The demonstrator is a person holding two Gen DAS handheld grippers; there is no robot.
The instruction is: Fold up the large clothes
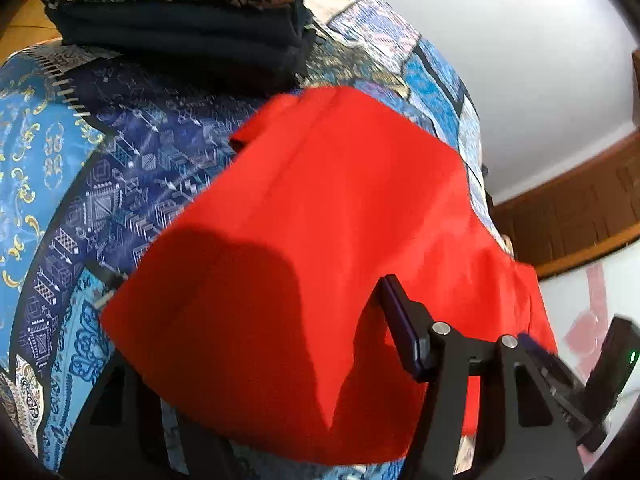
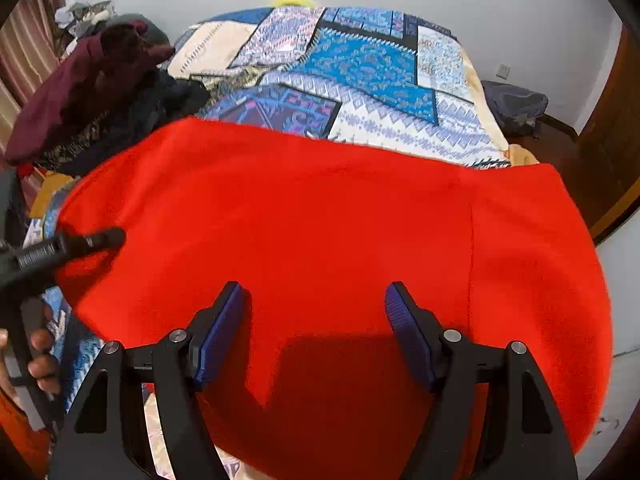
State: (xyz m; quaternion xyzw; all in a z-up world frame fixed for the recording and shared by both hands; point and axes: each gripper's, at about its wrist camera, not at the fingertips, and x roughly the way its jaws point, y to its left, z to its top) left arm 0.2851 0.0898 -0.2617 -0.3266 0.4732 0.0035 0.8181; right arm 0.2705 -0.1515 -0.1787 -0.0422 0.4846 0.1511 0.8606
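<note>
My right gripper [image 2: 314, 334] has black triangular cut-out arms, silver pivot screws and ribbed dark-blue pads [image 2: 218, 338]; my left gripper [image 2: 100, 240] carries white printed lettering.

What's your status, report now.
Right gripper open over red garment. Left gripper at its left edge, grip unclear. Dark clothes pile beside it.

patchwork bedspread [image 2: 360, 60], wall socket [image 2: 503, 70], perhaps backpack [image 2: 516, 106]
</note>
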